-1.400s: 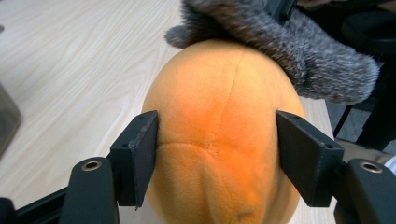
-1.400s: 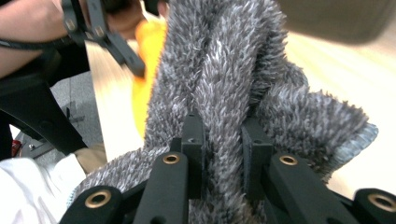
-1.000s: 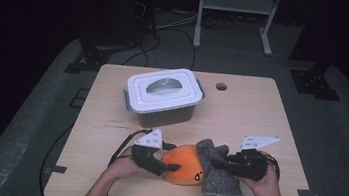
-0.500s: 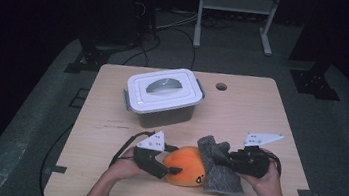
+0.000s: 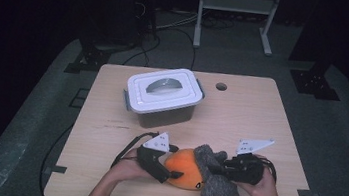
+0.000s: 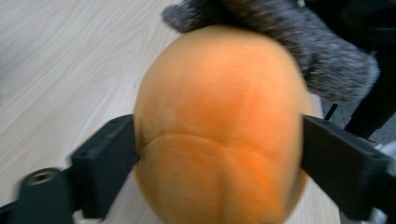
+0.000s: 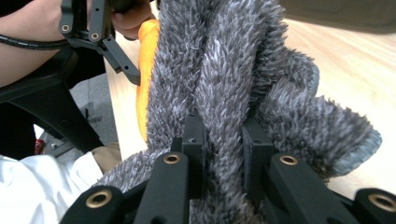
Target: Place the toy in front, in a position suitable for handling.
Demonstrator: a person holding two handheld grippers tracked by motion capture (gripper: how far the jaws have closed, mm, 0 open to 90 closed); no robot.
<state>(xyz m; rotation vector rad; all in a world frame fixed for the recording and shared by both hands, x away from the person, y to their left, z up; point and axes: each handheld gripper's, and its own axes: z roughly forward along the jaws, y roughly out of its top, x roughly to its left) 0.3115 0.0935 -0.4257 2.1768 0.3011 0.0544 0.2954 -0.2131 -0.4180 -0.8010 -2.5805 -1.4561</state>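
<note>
An orange plush ball (image 5: pixel 182 172) lies near the table's front edge, with a grey fuzzy cloth (image 5: pixel 218 188) draped over its right side. My left gripper (image 5: pixel 173 172) comes in from the left. Its jaws have just been opening, and the orange ball (image 6: pixel 219 116) sits between them. The left gripper's (image 6: pixel 219 140) pads still lie against both sides of the ball. My right gripper (image 5: pixel 218 170) reaches in from the right and is shut on a fold of the grey cloth (image 7: pixel 224 70). That fold is pinched between the right gripper's (image 7: pixel 223 128) fingertips.
A dark container with a white lid (image 5: pixel 163 94) stands at the back left of the wooden table (image 5: pixel 260 123). A round hole (image 5: pixel 221 86) is near the table's far edge. A metal stand's legs (image 5: pixel 235 20) are on the floor beyond.
Both hands stay where they were. The left jaws look a little wider around the orange ball.
</note>
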